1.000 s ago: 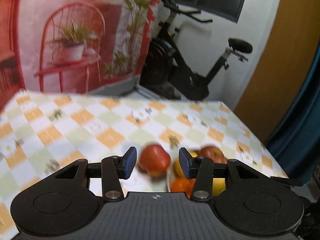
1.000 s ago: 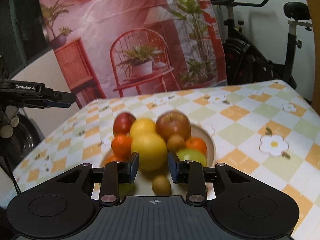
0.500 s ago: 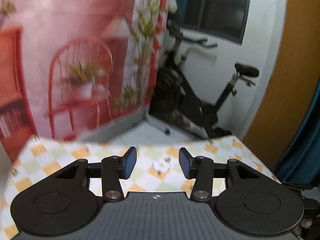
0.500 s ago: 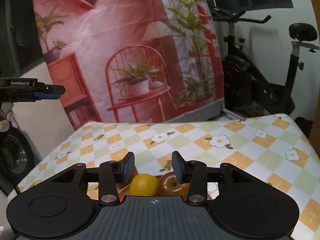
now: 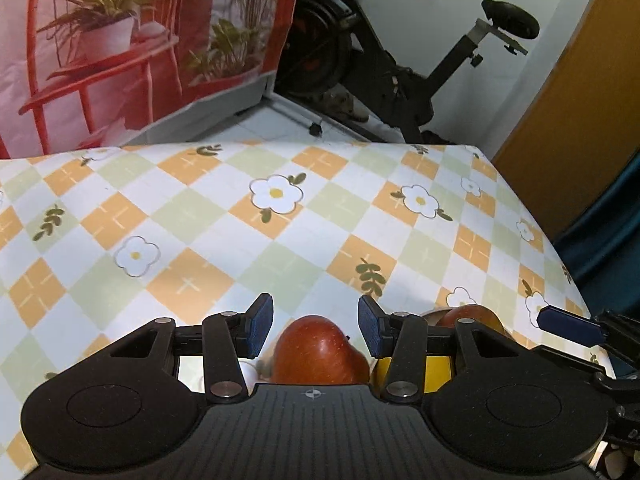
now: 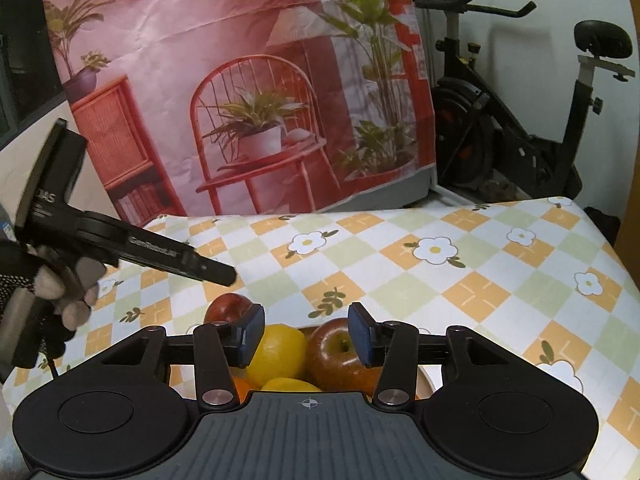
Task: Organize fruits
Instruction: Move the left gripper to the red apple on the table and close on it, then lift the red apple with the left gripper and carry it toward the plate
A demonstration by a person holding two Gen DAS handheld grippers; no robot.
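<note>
Left wrist view is filled low down by the left gripper [image 5: 316,328], whose fingers [image 5: 258,326] are set moderately apart with nothing pressed between them. A dark red apple [image 5: 320,354] is seen just below and behind the gap, resting on the counter [image 5: 192,216] outside the dish. To its right, partly hidden by the gripper body, a second red apple [image 5: 466,316] and something yellow [image 5: 438,372] are seen.

From the right wrist view, the right gripper [image 6: 306,334] is seen with its jaws opening and no fruit clamped between them. Beyond them lie a lemon [image 6: 280,350], a red-brown apple [image 6: 340,350] and a sliver of orange fruit [image 6: 240,386], piled together in a pale dish [image 6: 426,380] of which only a rim edge shows. The dark red apple [image 6: 228,308] is seen behind the left finger, beside the pile.

The apples are judged firm, smooth and fairly heavy, so they are best taken across the widest middle, with the fingers well apart. The lemon is likely firm but rounder at the ends and apt to roll. Since the fruits touch one another, a neighbour may be nudged when one is taken.

A person's hand [image 6: 60,292] holding the left gripper's handle is seen at the left edge. An exercise bike [image 6: 520,132] and a printed backdrop [image 6: 240,80] stand behind the counter, well clear of the work.
</note>
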